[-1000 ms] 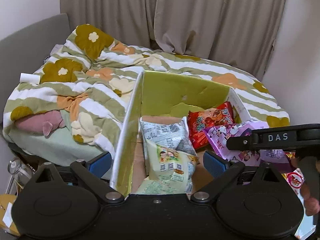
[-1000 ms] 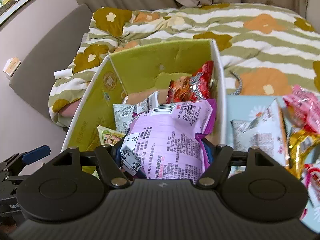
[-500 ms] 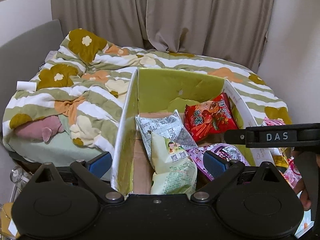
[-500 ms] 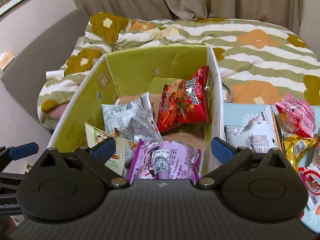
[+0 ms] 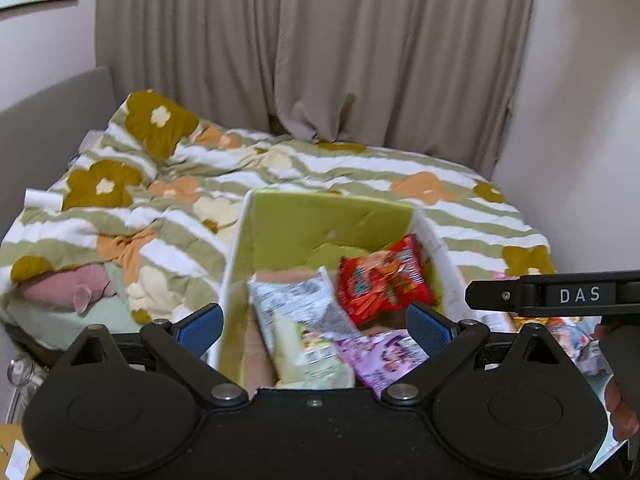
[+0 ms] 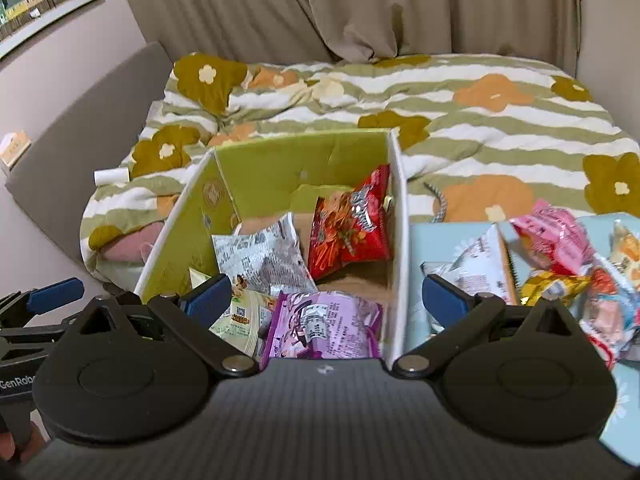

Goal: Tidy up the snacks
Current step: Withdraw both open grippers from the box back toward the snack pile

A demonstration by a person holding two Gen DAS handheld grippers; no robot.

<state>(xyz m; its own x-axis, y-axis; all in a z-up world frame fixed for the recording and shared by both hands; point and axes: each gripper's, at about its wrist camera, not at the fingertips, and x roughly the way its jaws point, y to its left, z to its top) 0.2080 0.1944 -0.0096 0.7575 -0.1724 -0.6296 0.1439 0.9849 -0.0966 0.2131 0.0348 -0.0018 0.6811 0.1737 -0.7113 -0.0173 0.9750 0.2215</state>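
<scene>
Currently the purple snack packet (image 6: 326, 326) lies flat at the near end of the green-lined cardboard box (image 6: 264, 168), touching nothing but the packets around it. Beside it on the left sits a pale green packet (image 6: 240, 320); a grey-and-white printed packet (image 6: 264, 258) lies behind those, and a red packet (image 6: 350, 224) leans against the box's right wall. The right gripper (image 6: 326, 298) hovers over the near end of the box with its blue pads spread wide, nothing between them. The left gripper (image 5: 316, 322) is likewise spread wide and empty, positioned over the box's left wall; the left view is slightly blurred. To the right of the box, on a light blue surface (image 6: 424, 236), loose snacks remain: a white packet (image 6: 480, 268), a pink packet (image 6: 554, 236) and a gold-wrapped one (image 6: 556, 284), with more packets piled at the frame edge. The box rests on a bed with a striped floral duvet (image 6: 480, 128). Beige curtains (image 6: 360, 4) hang behind, and a framed picture (image 6: 40, 4) is on the left wall.
</scene>
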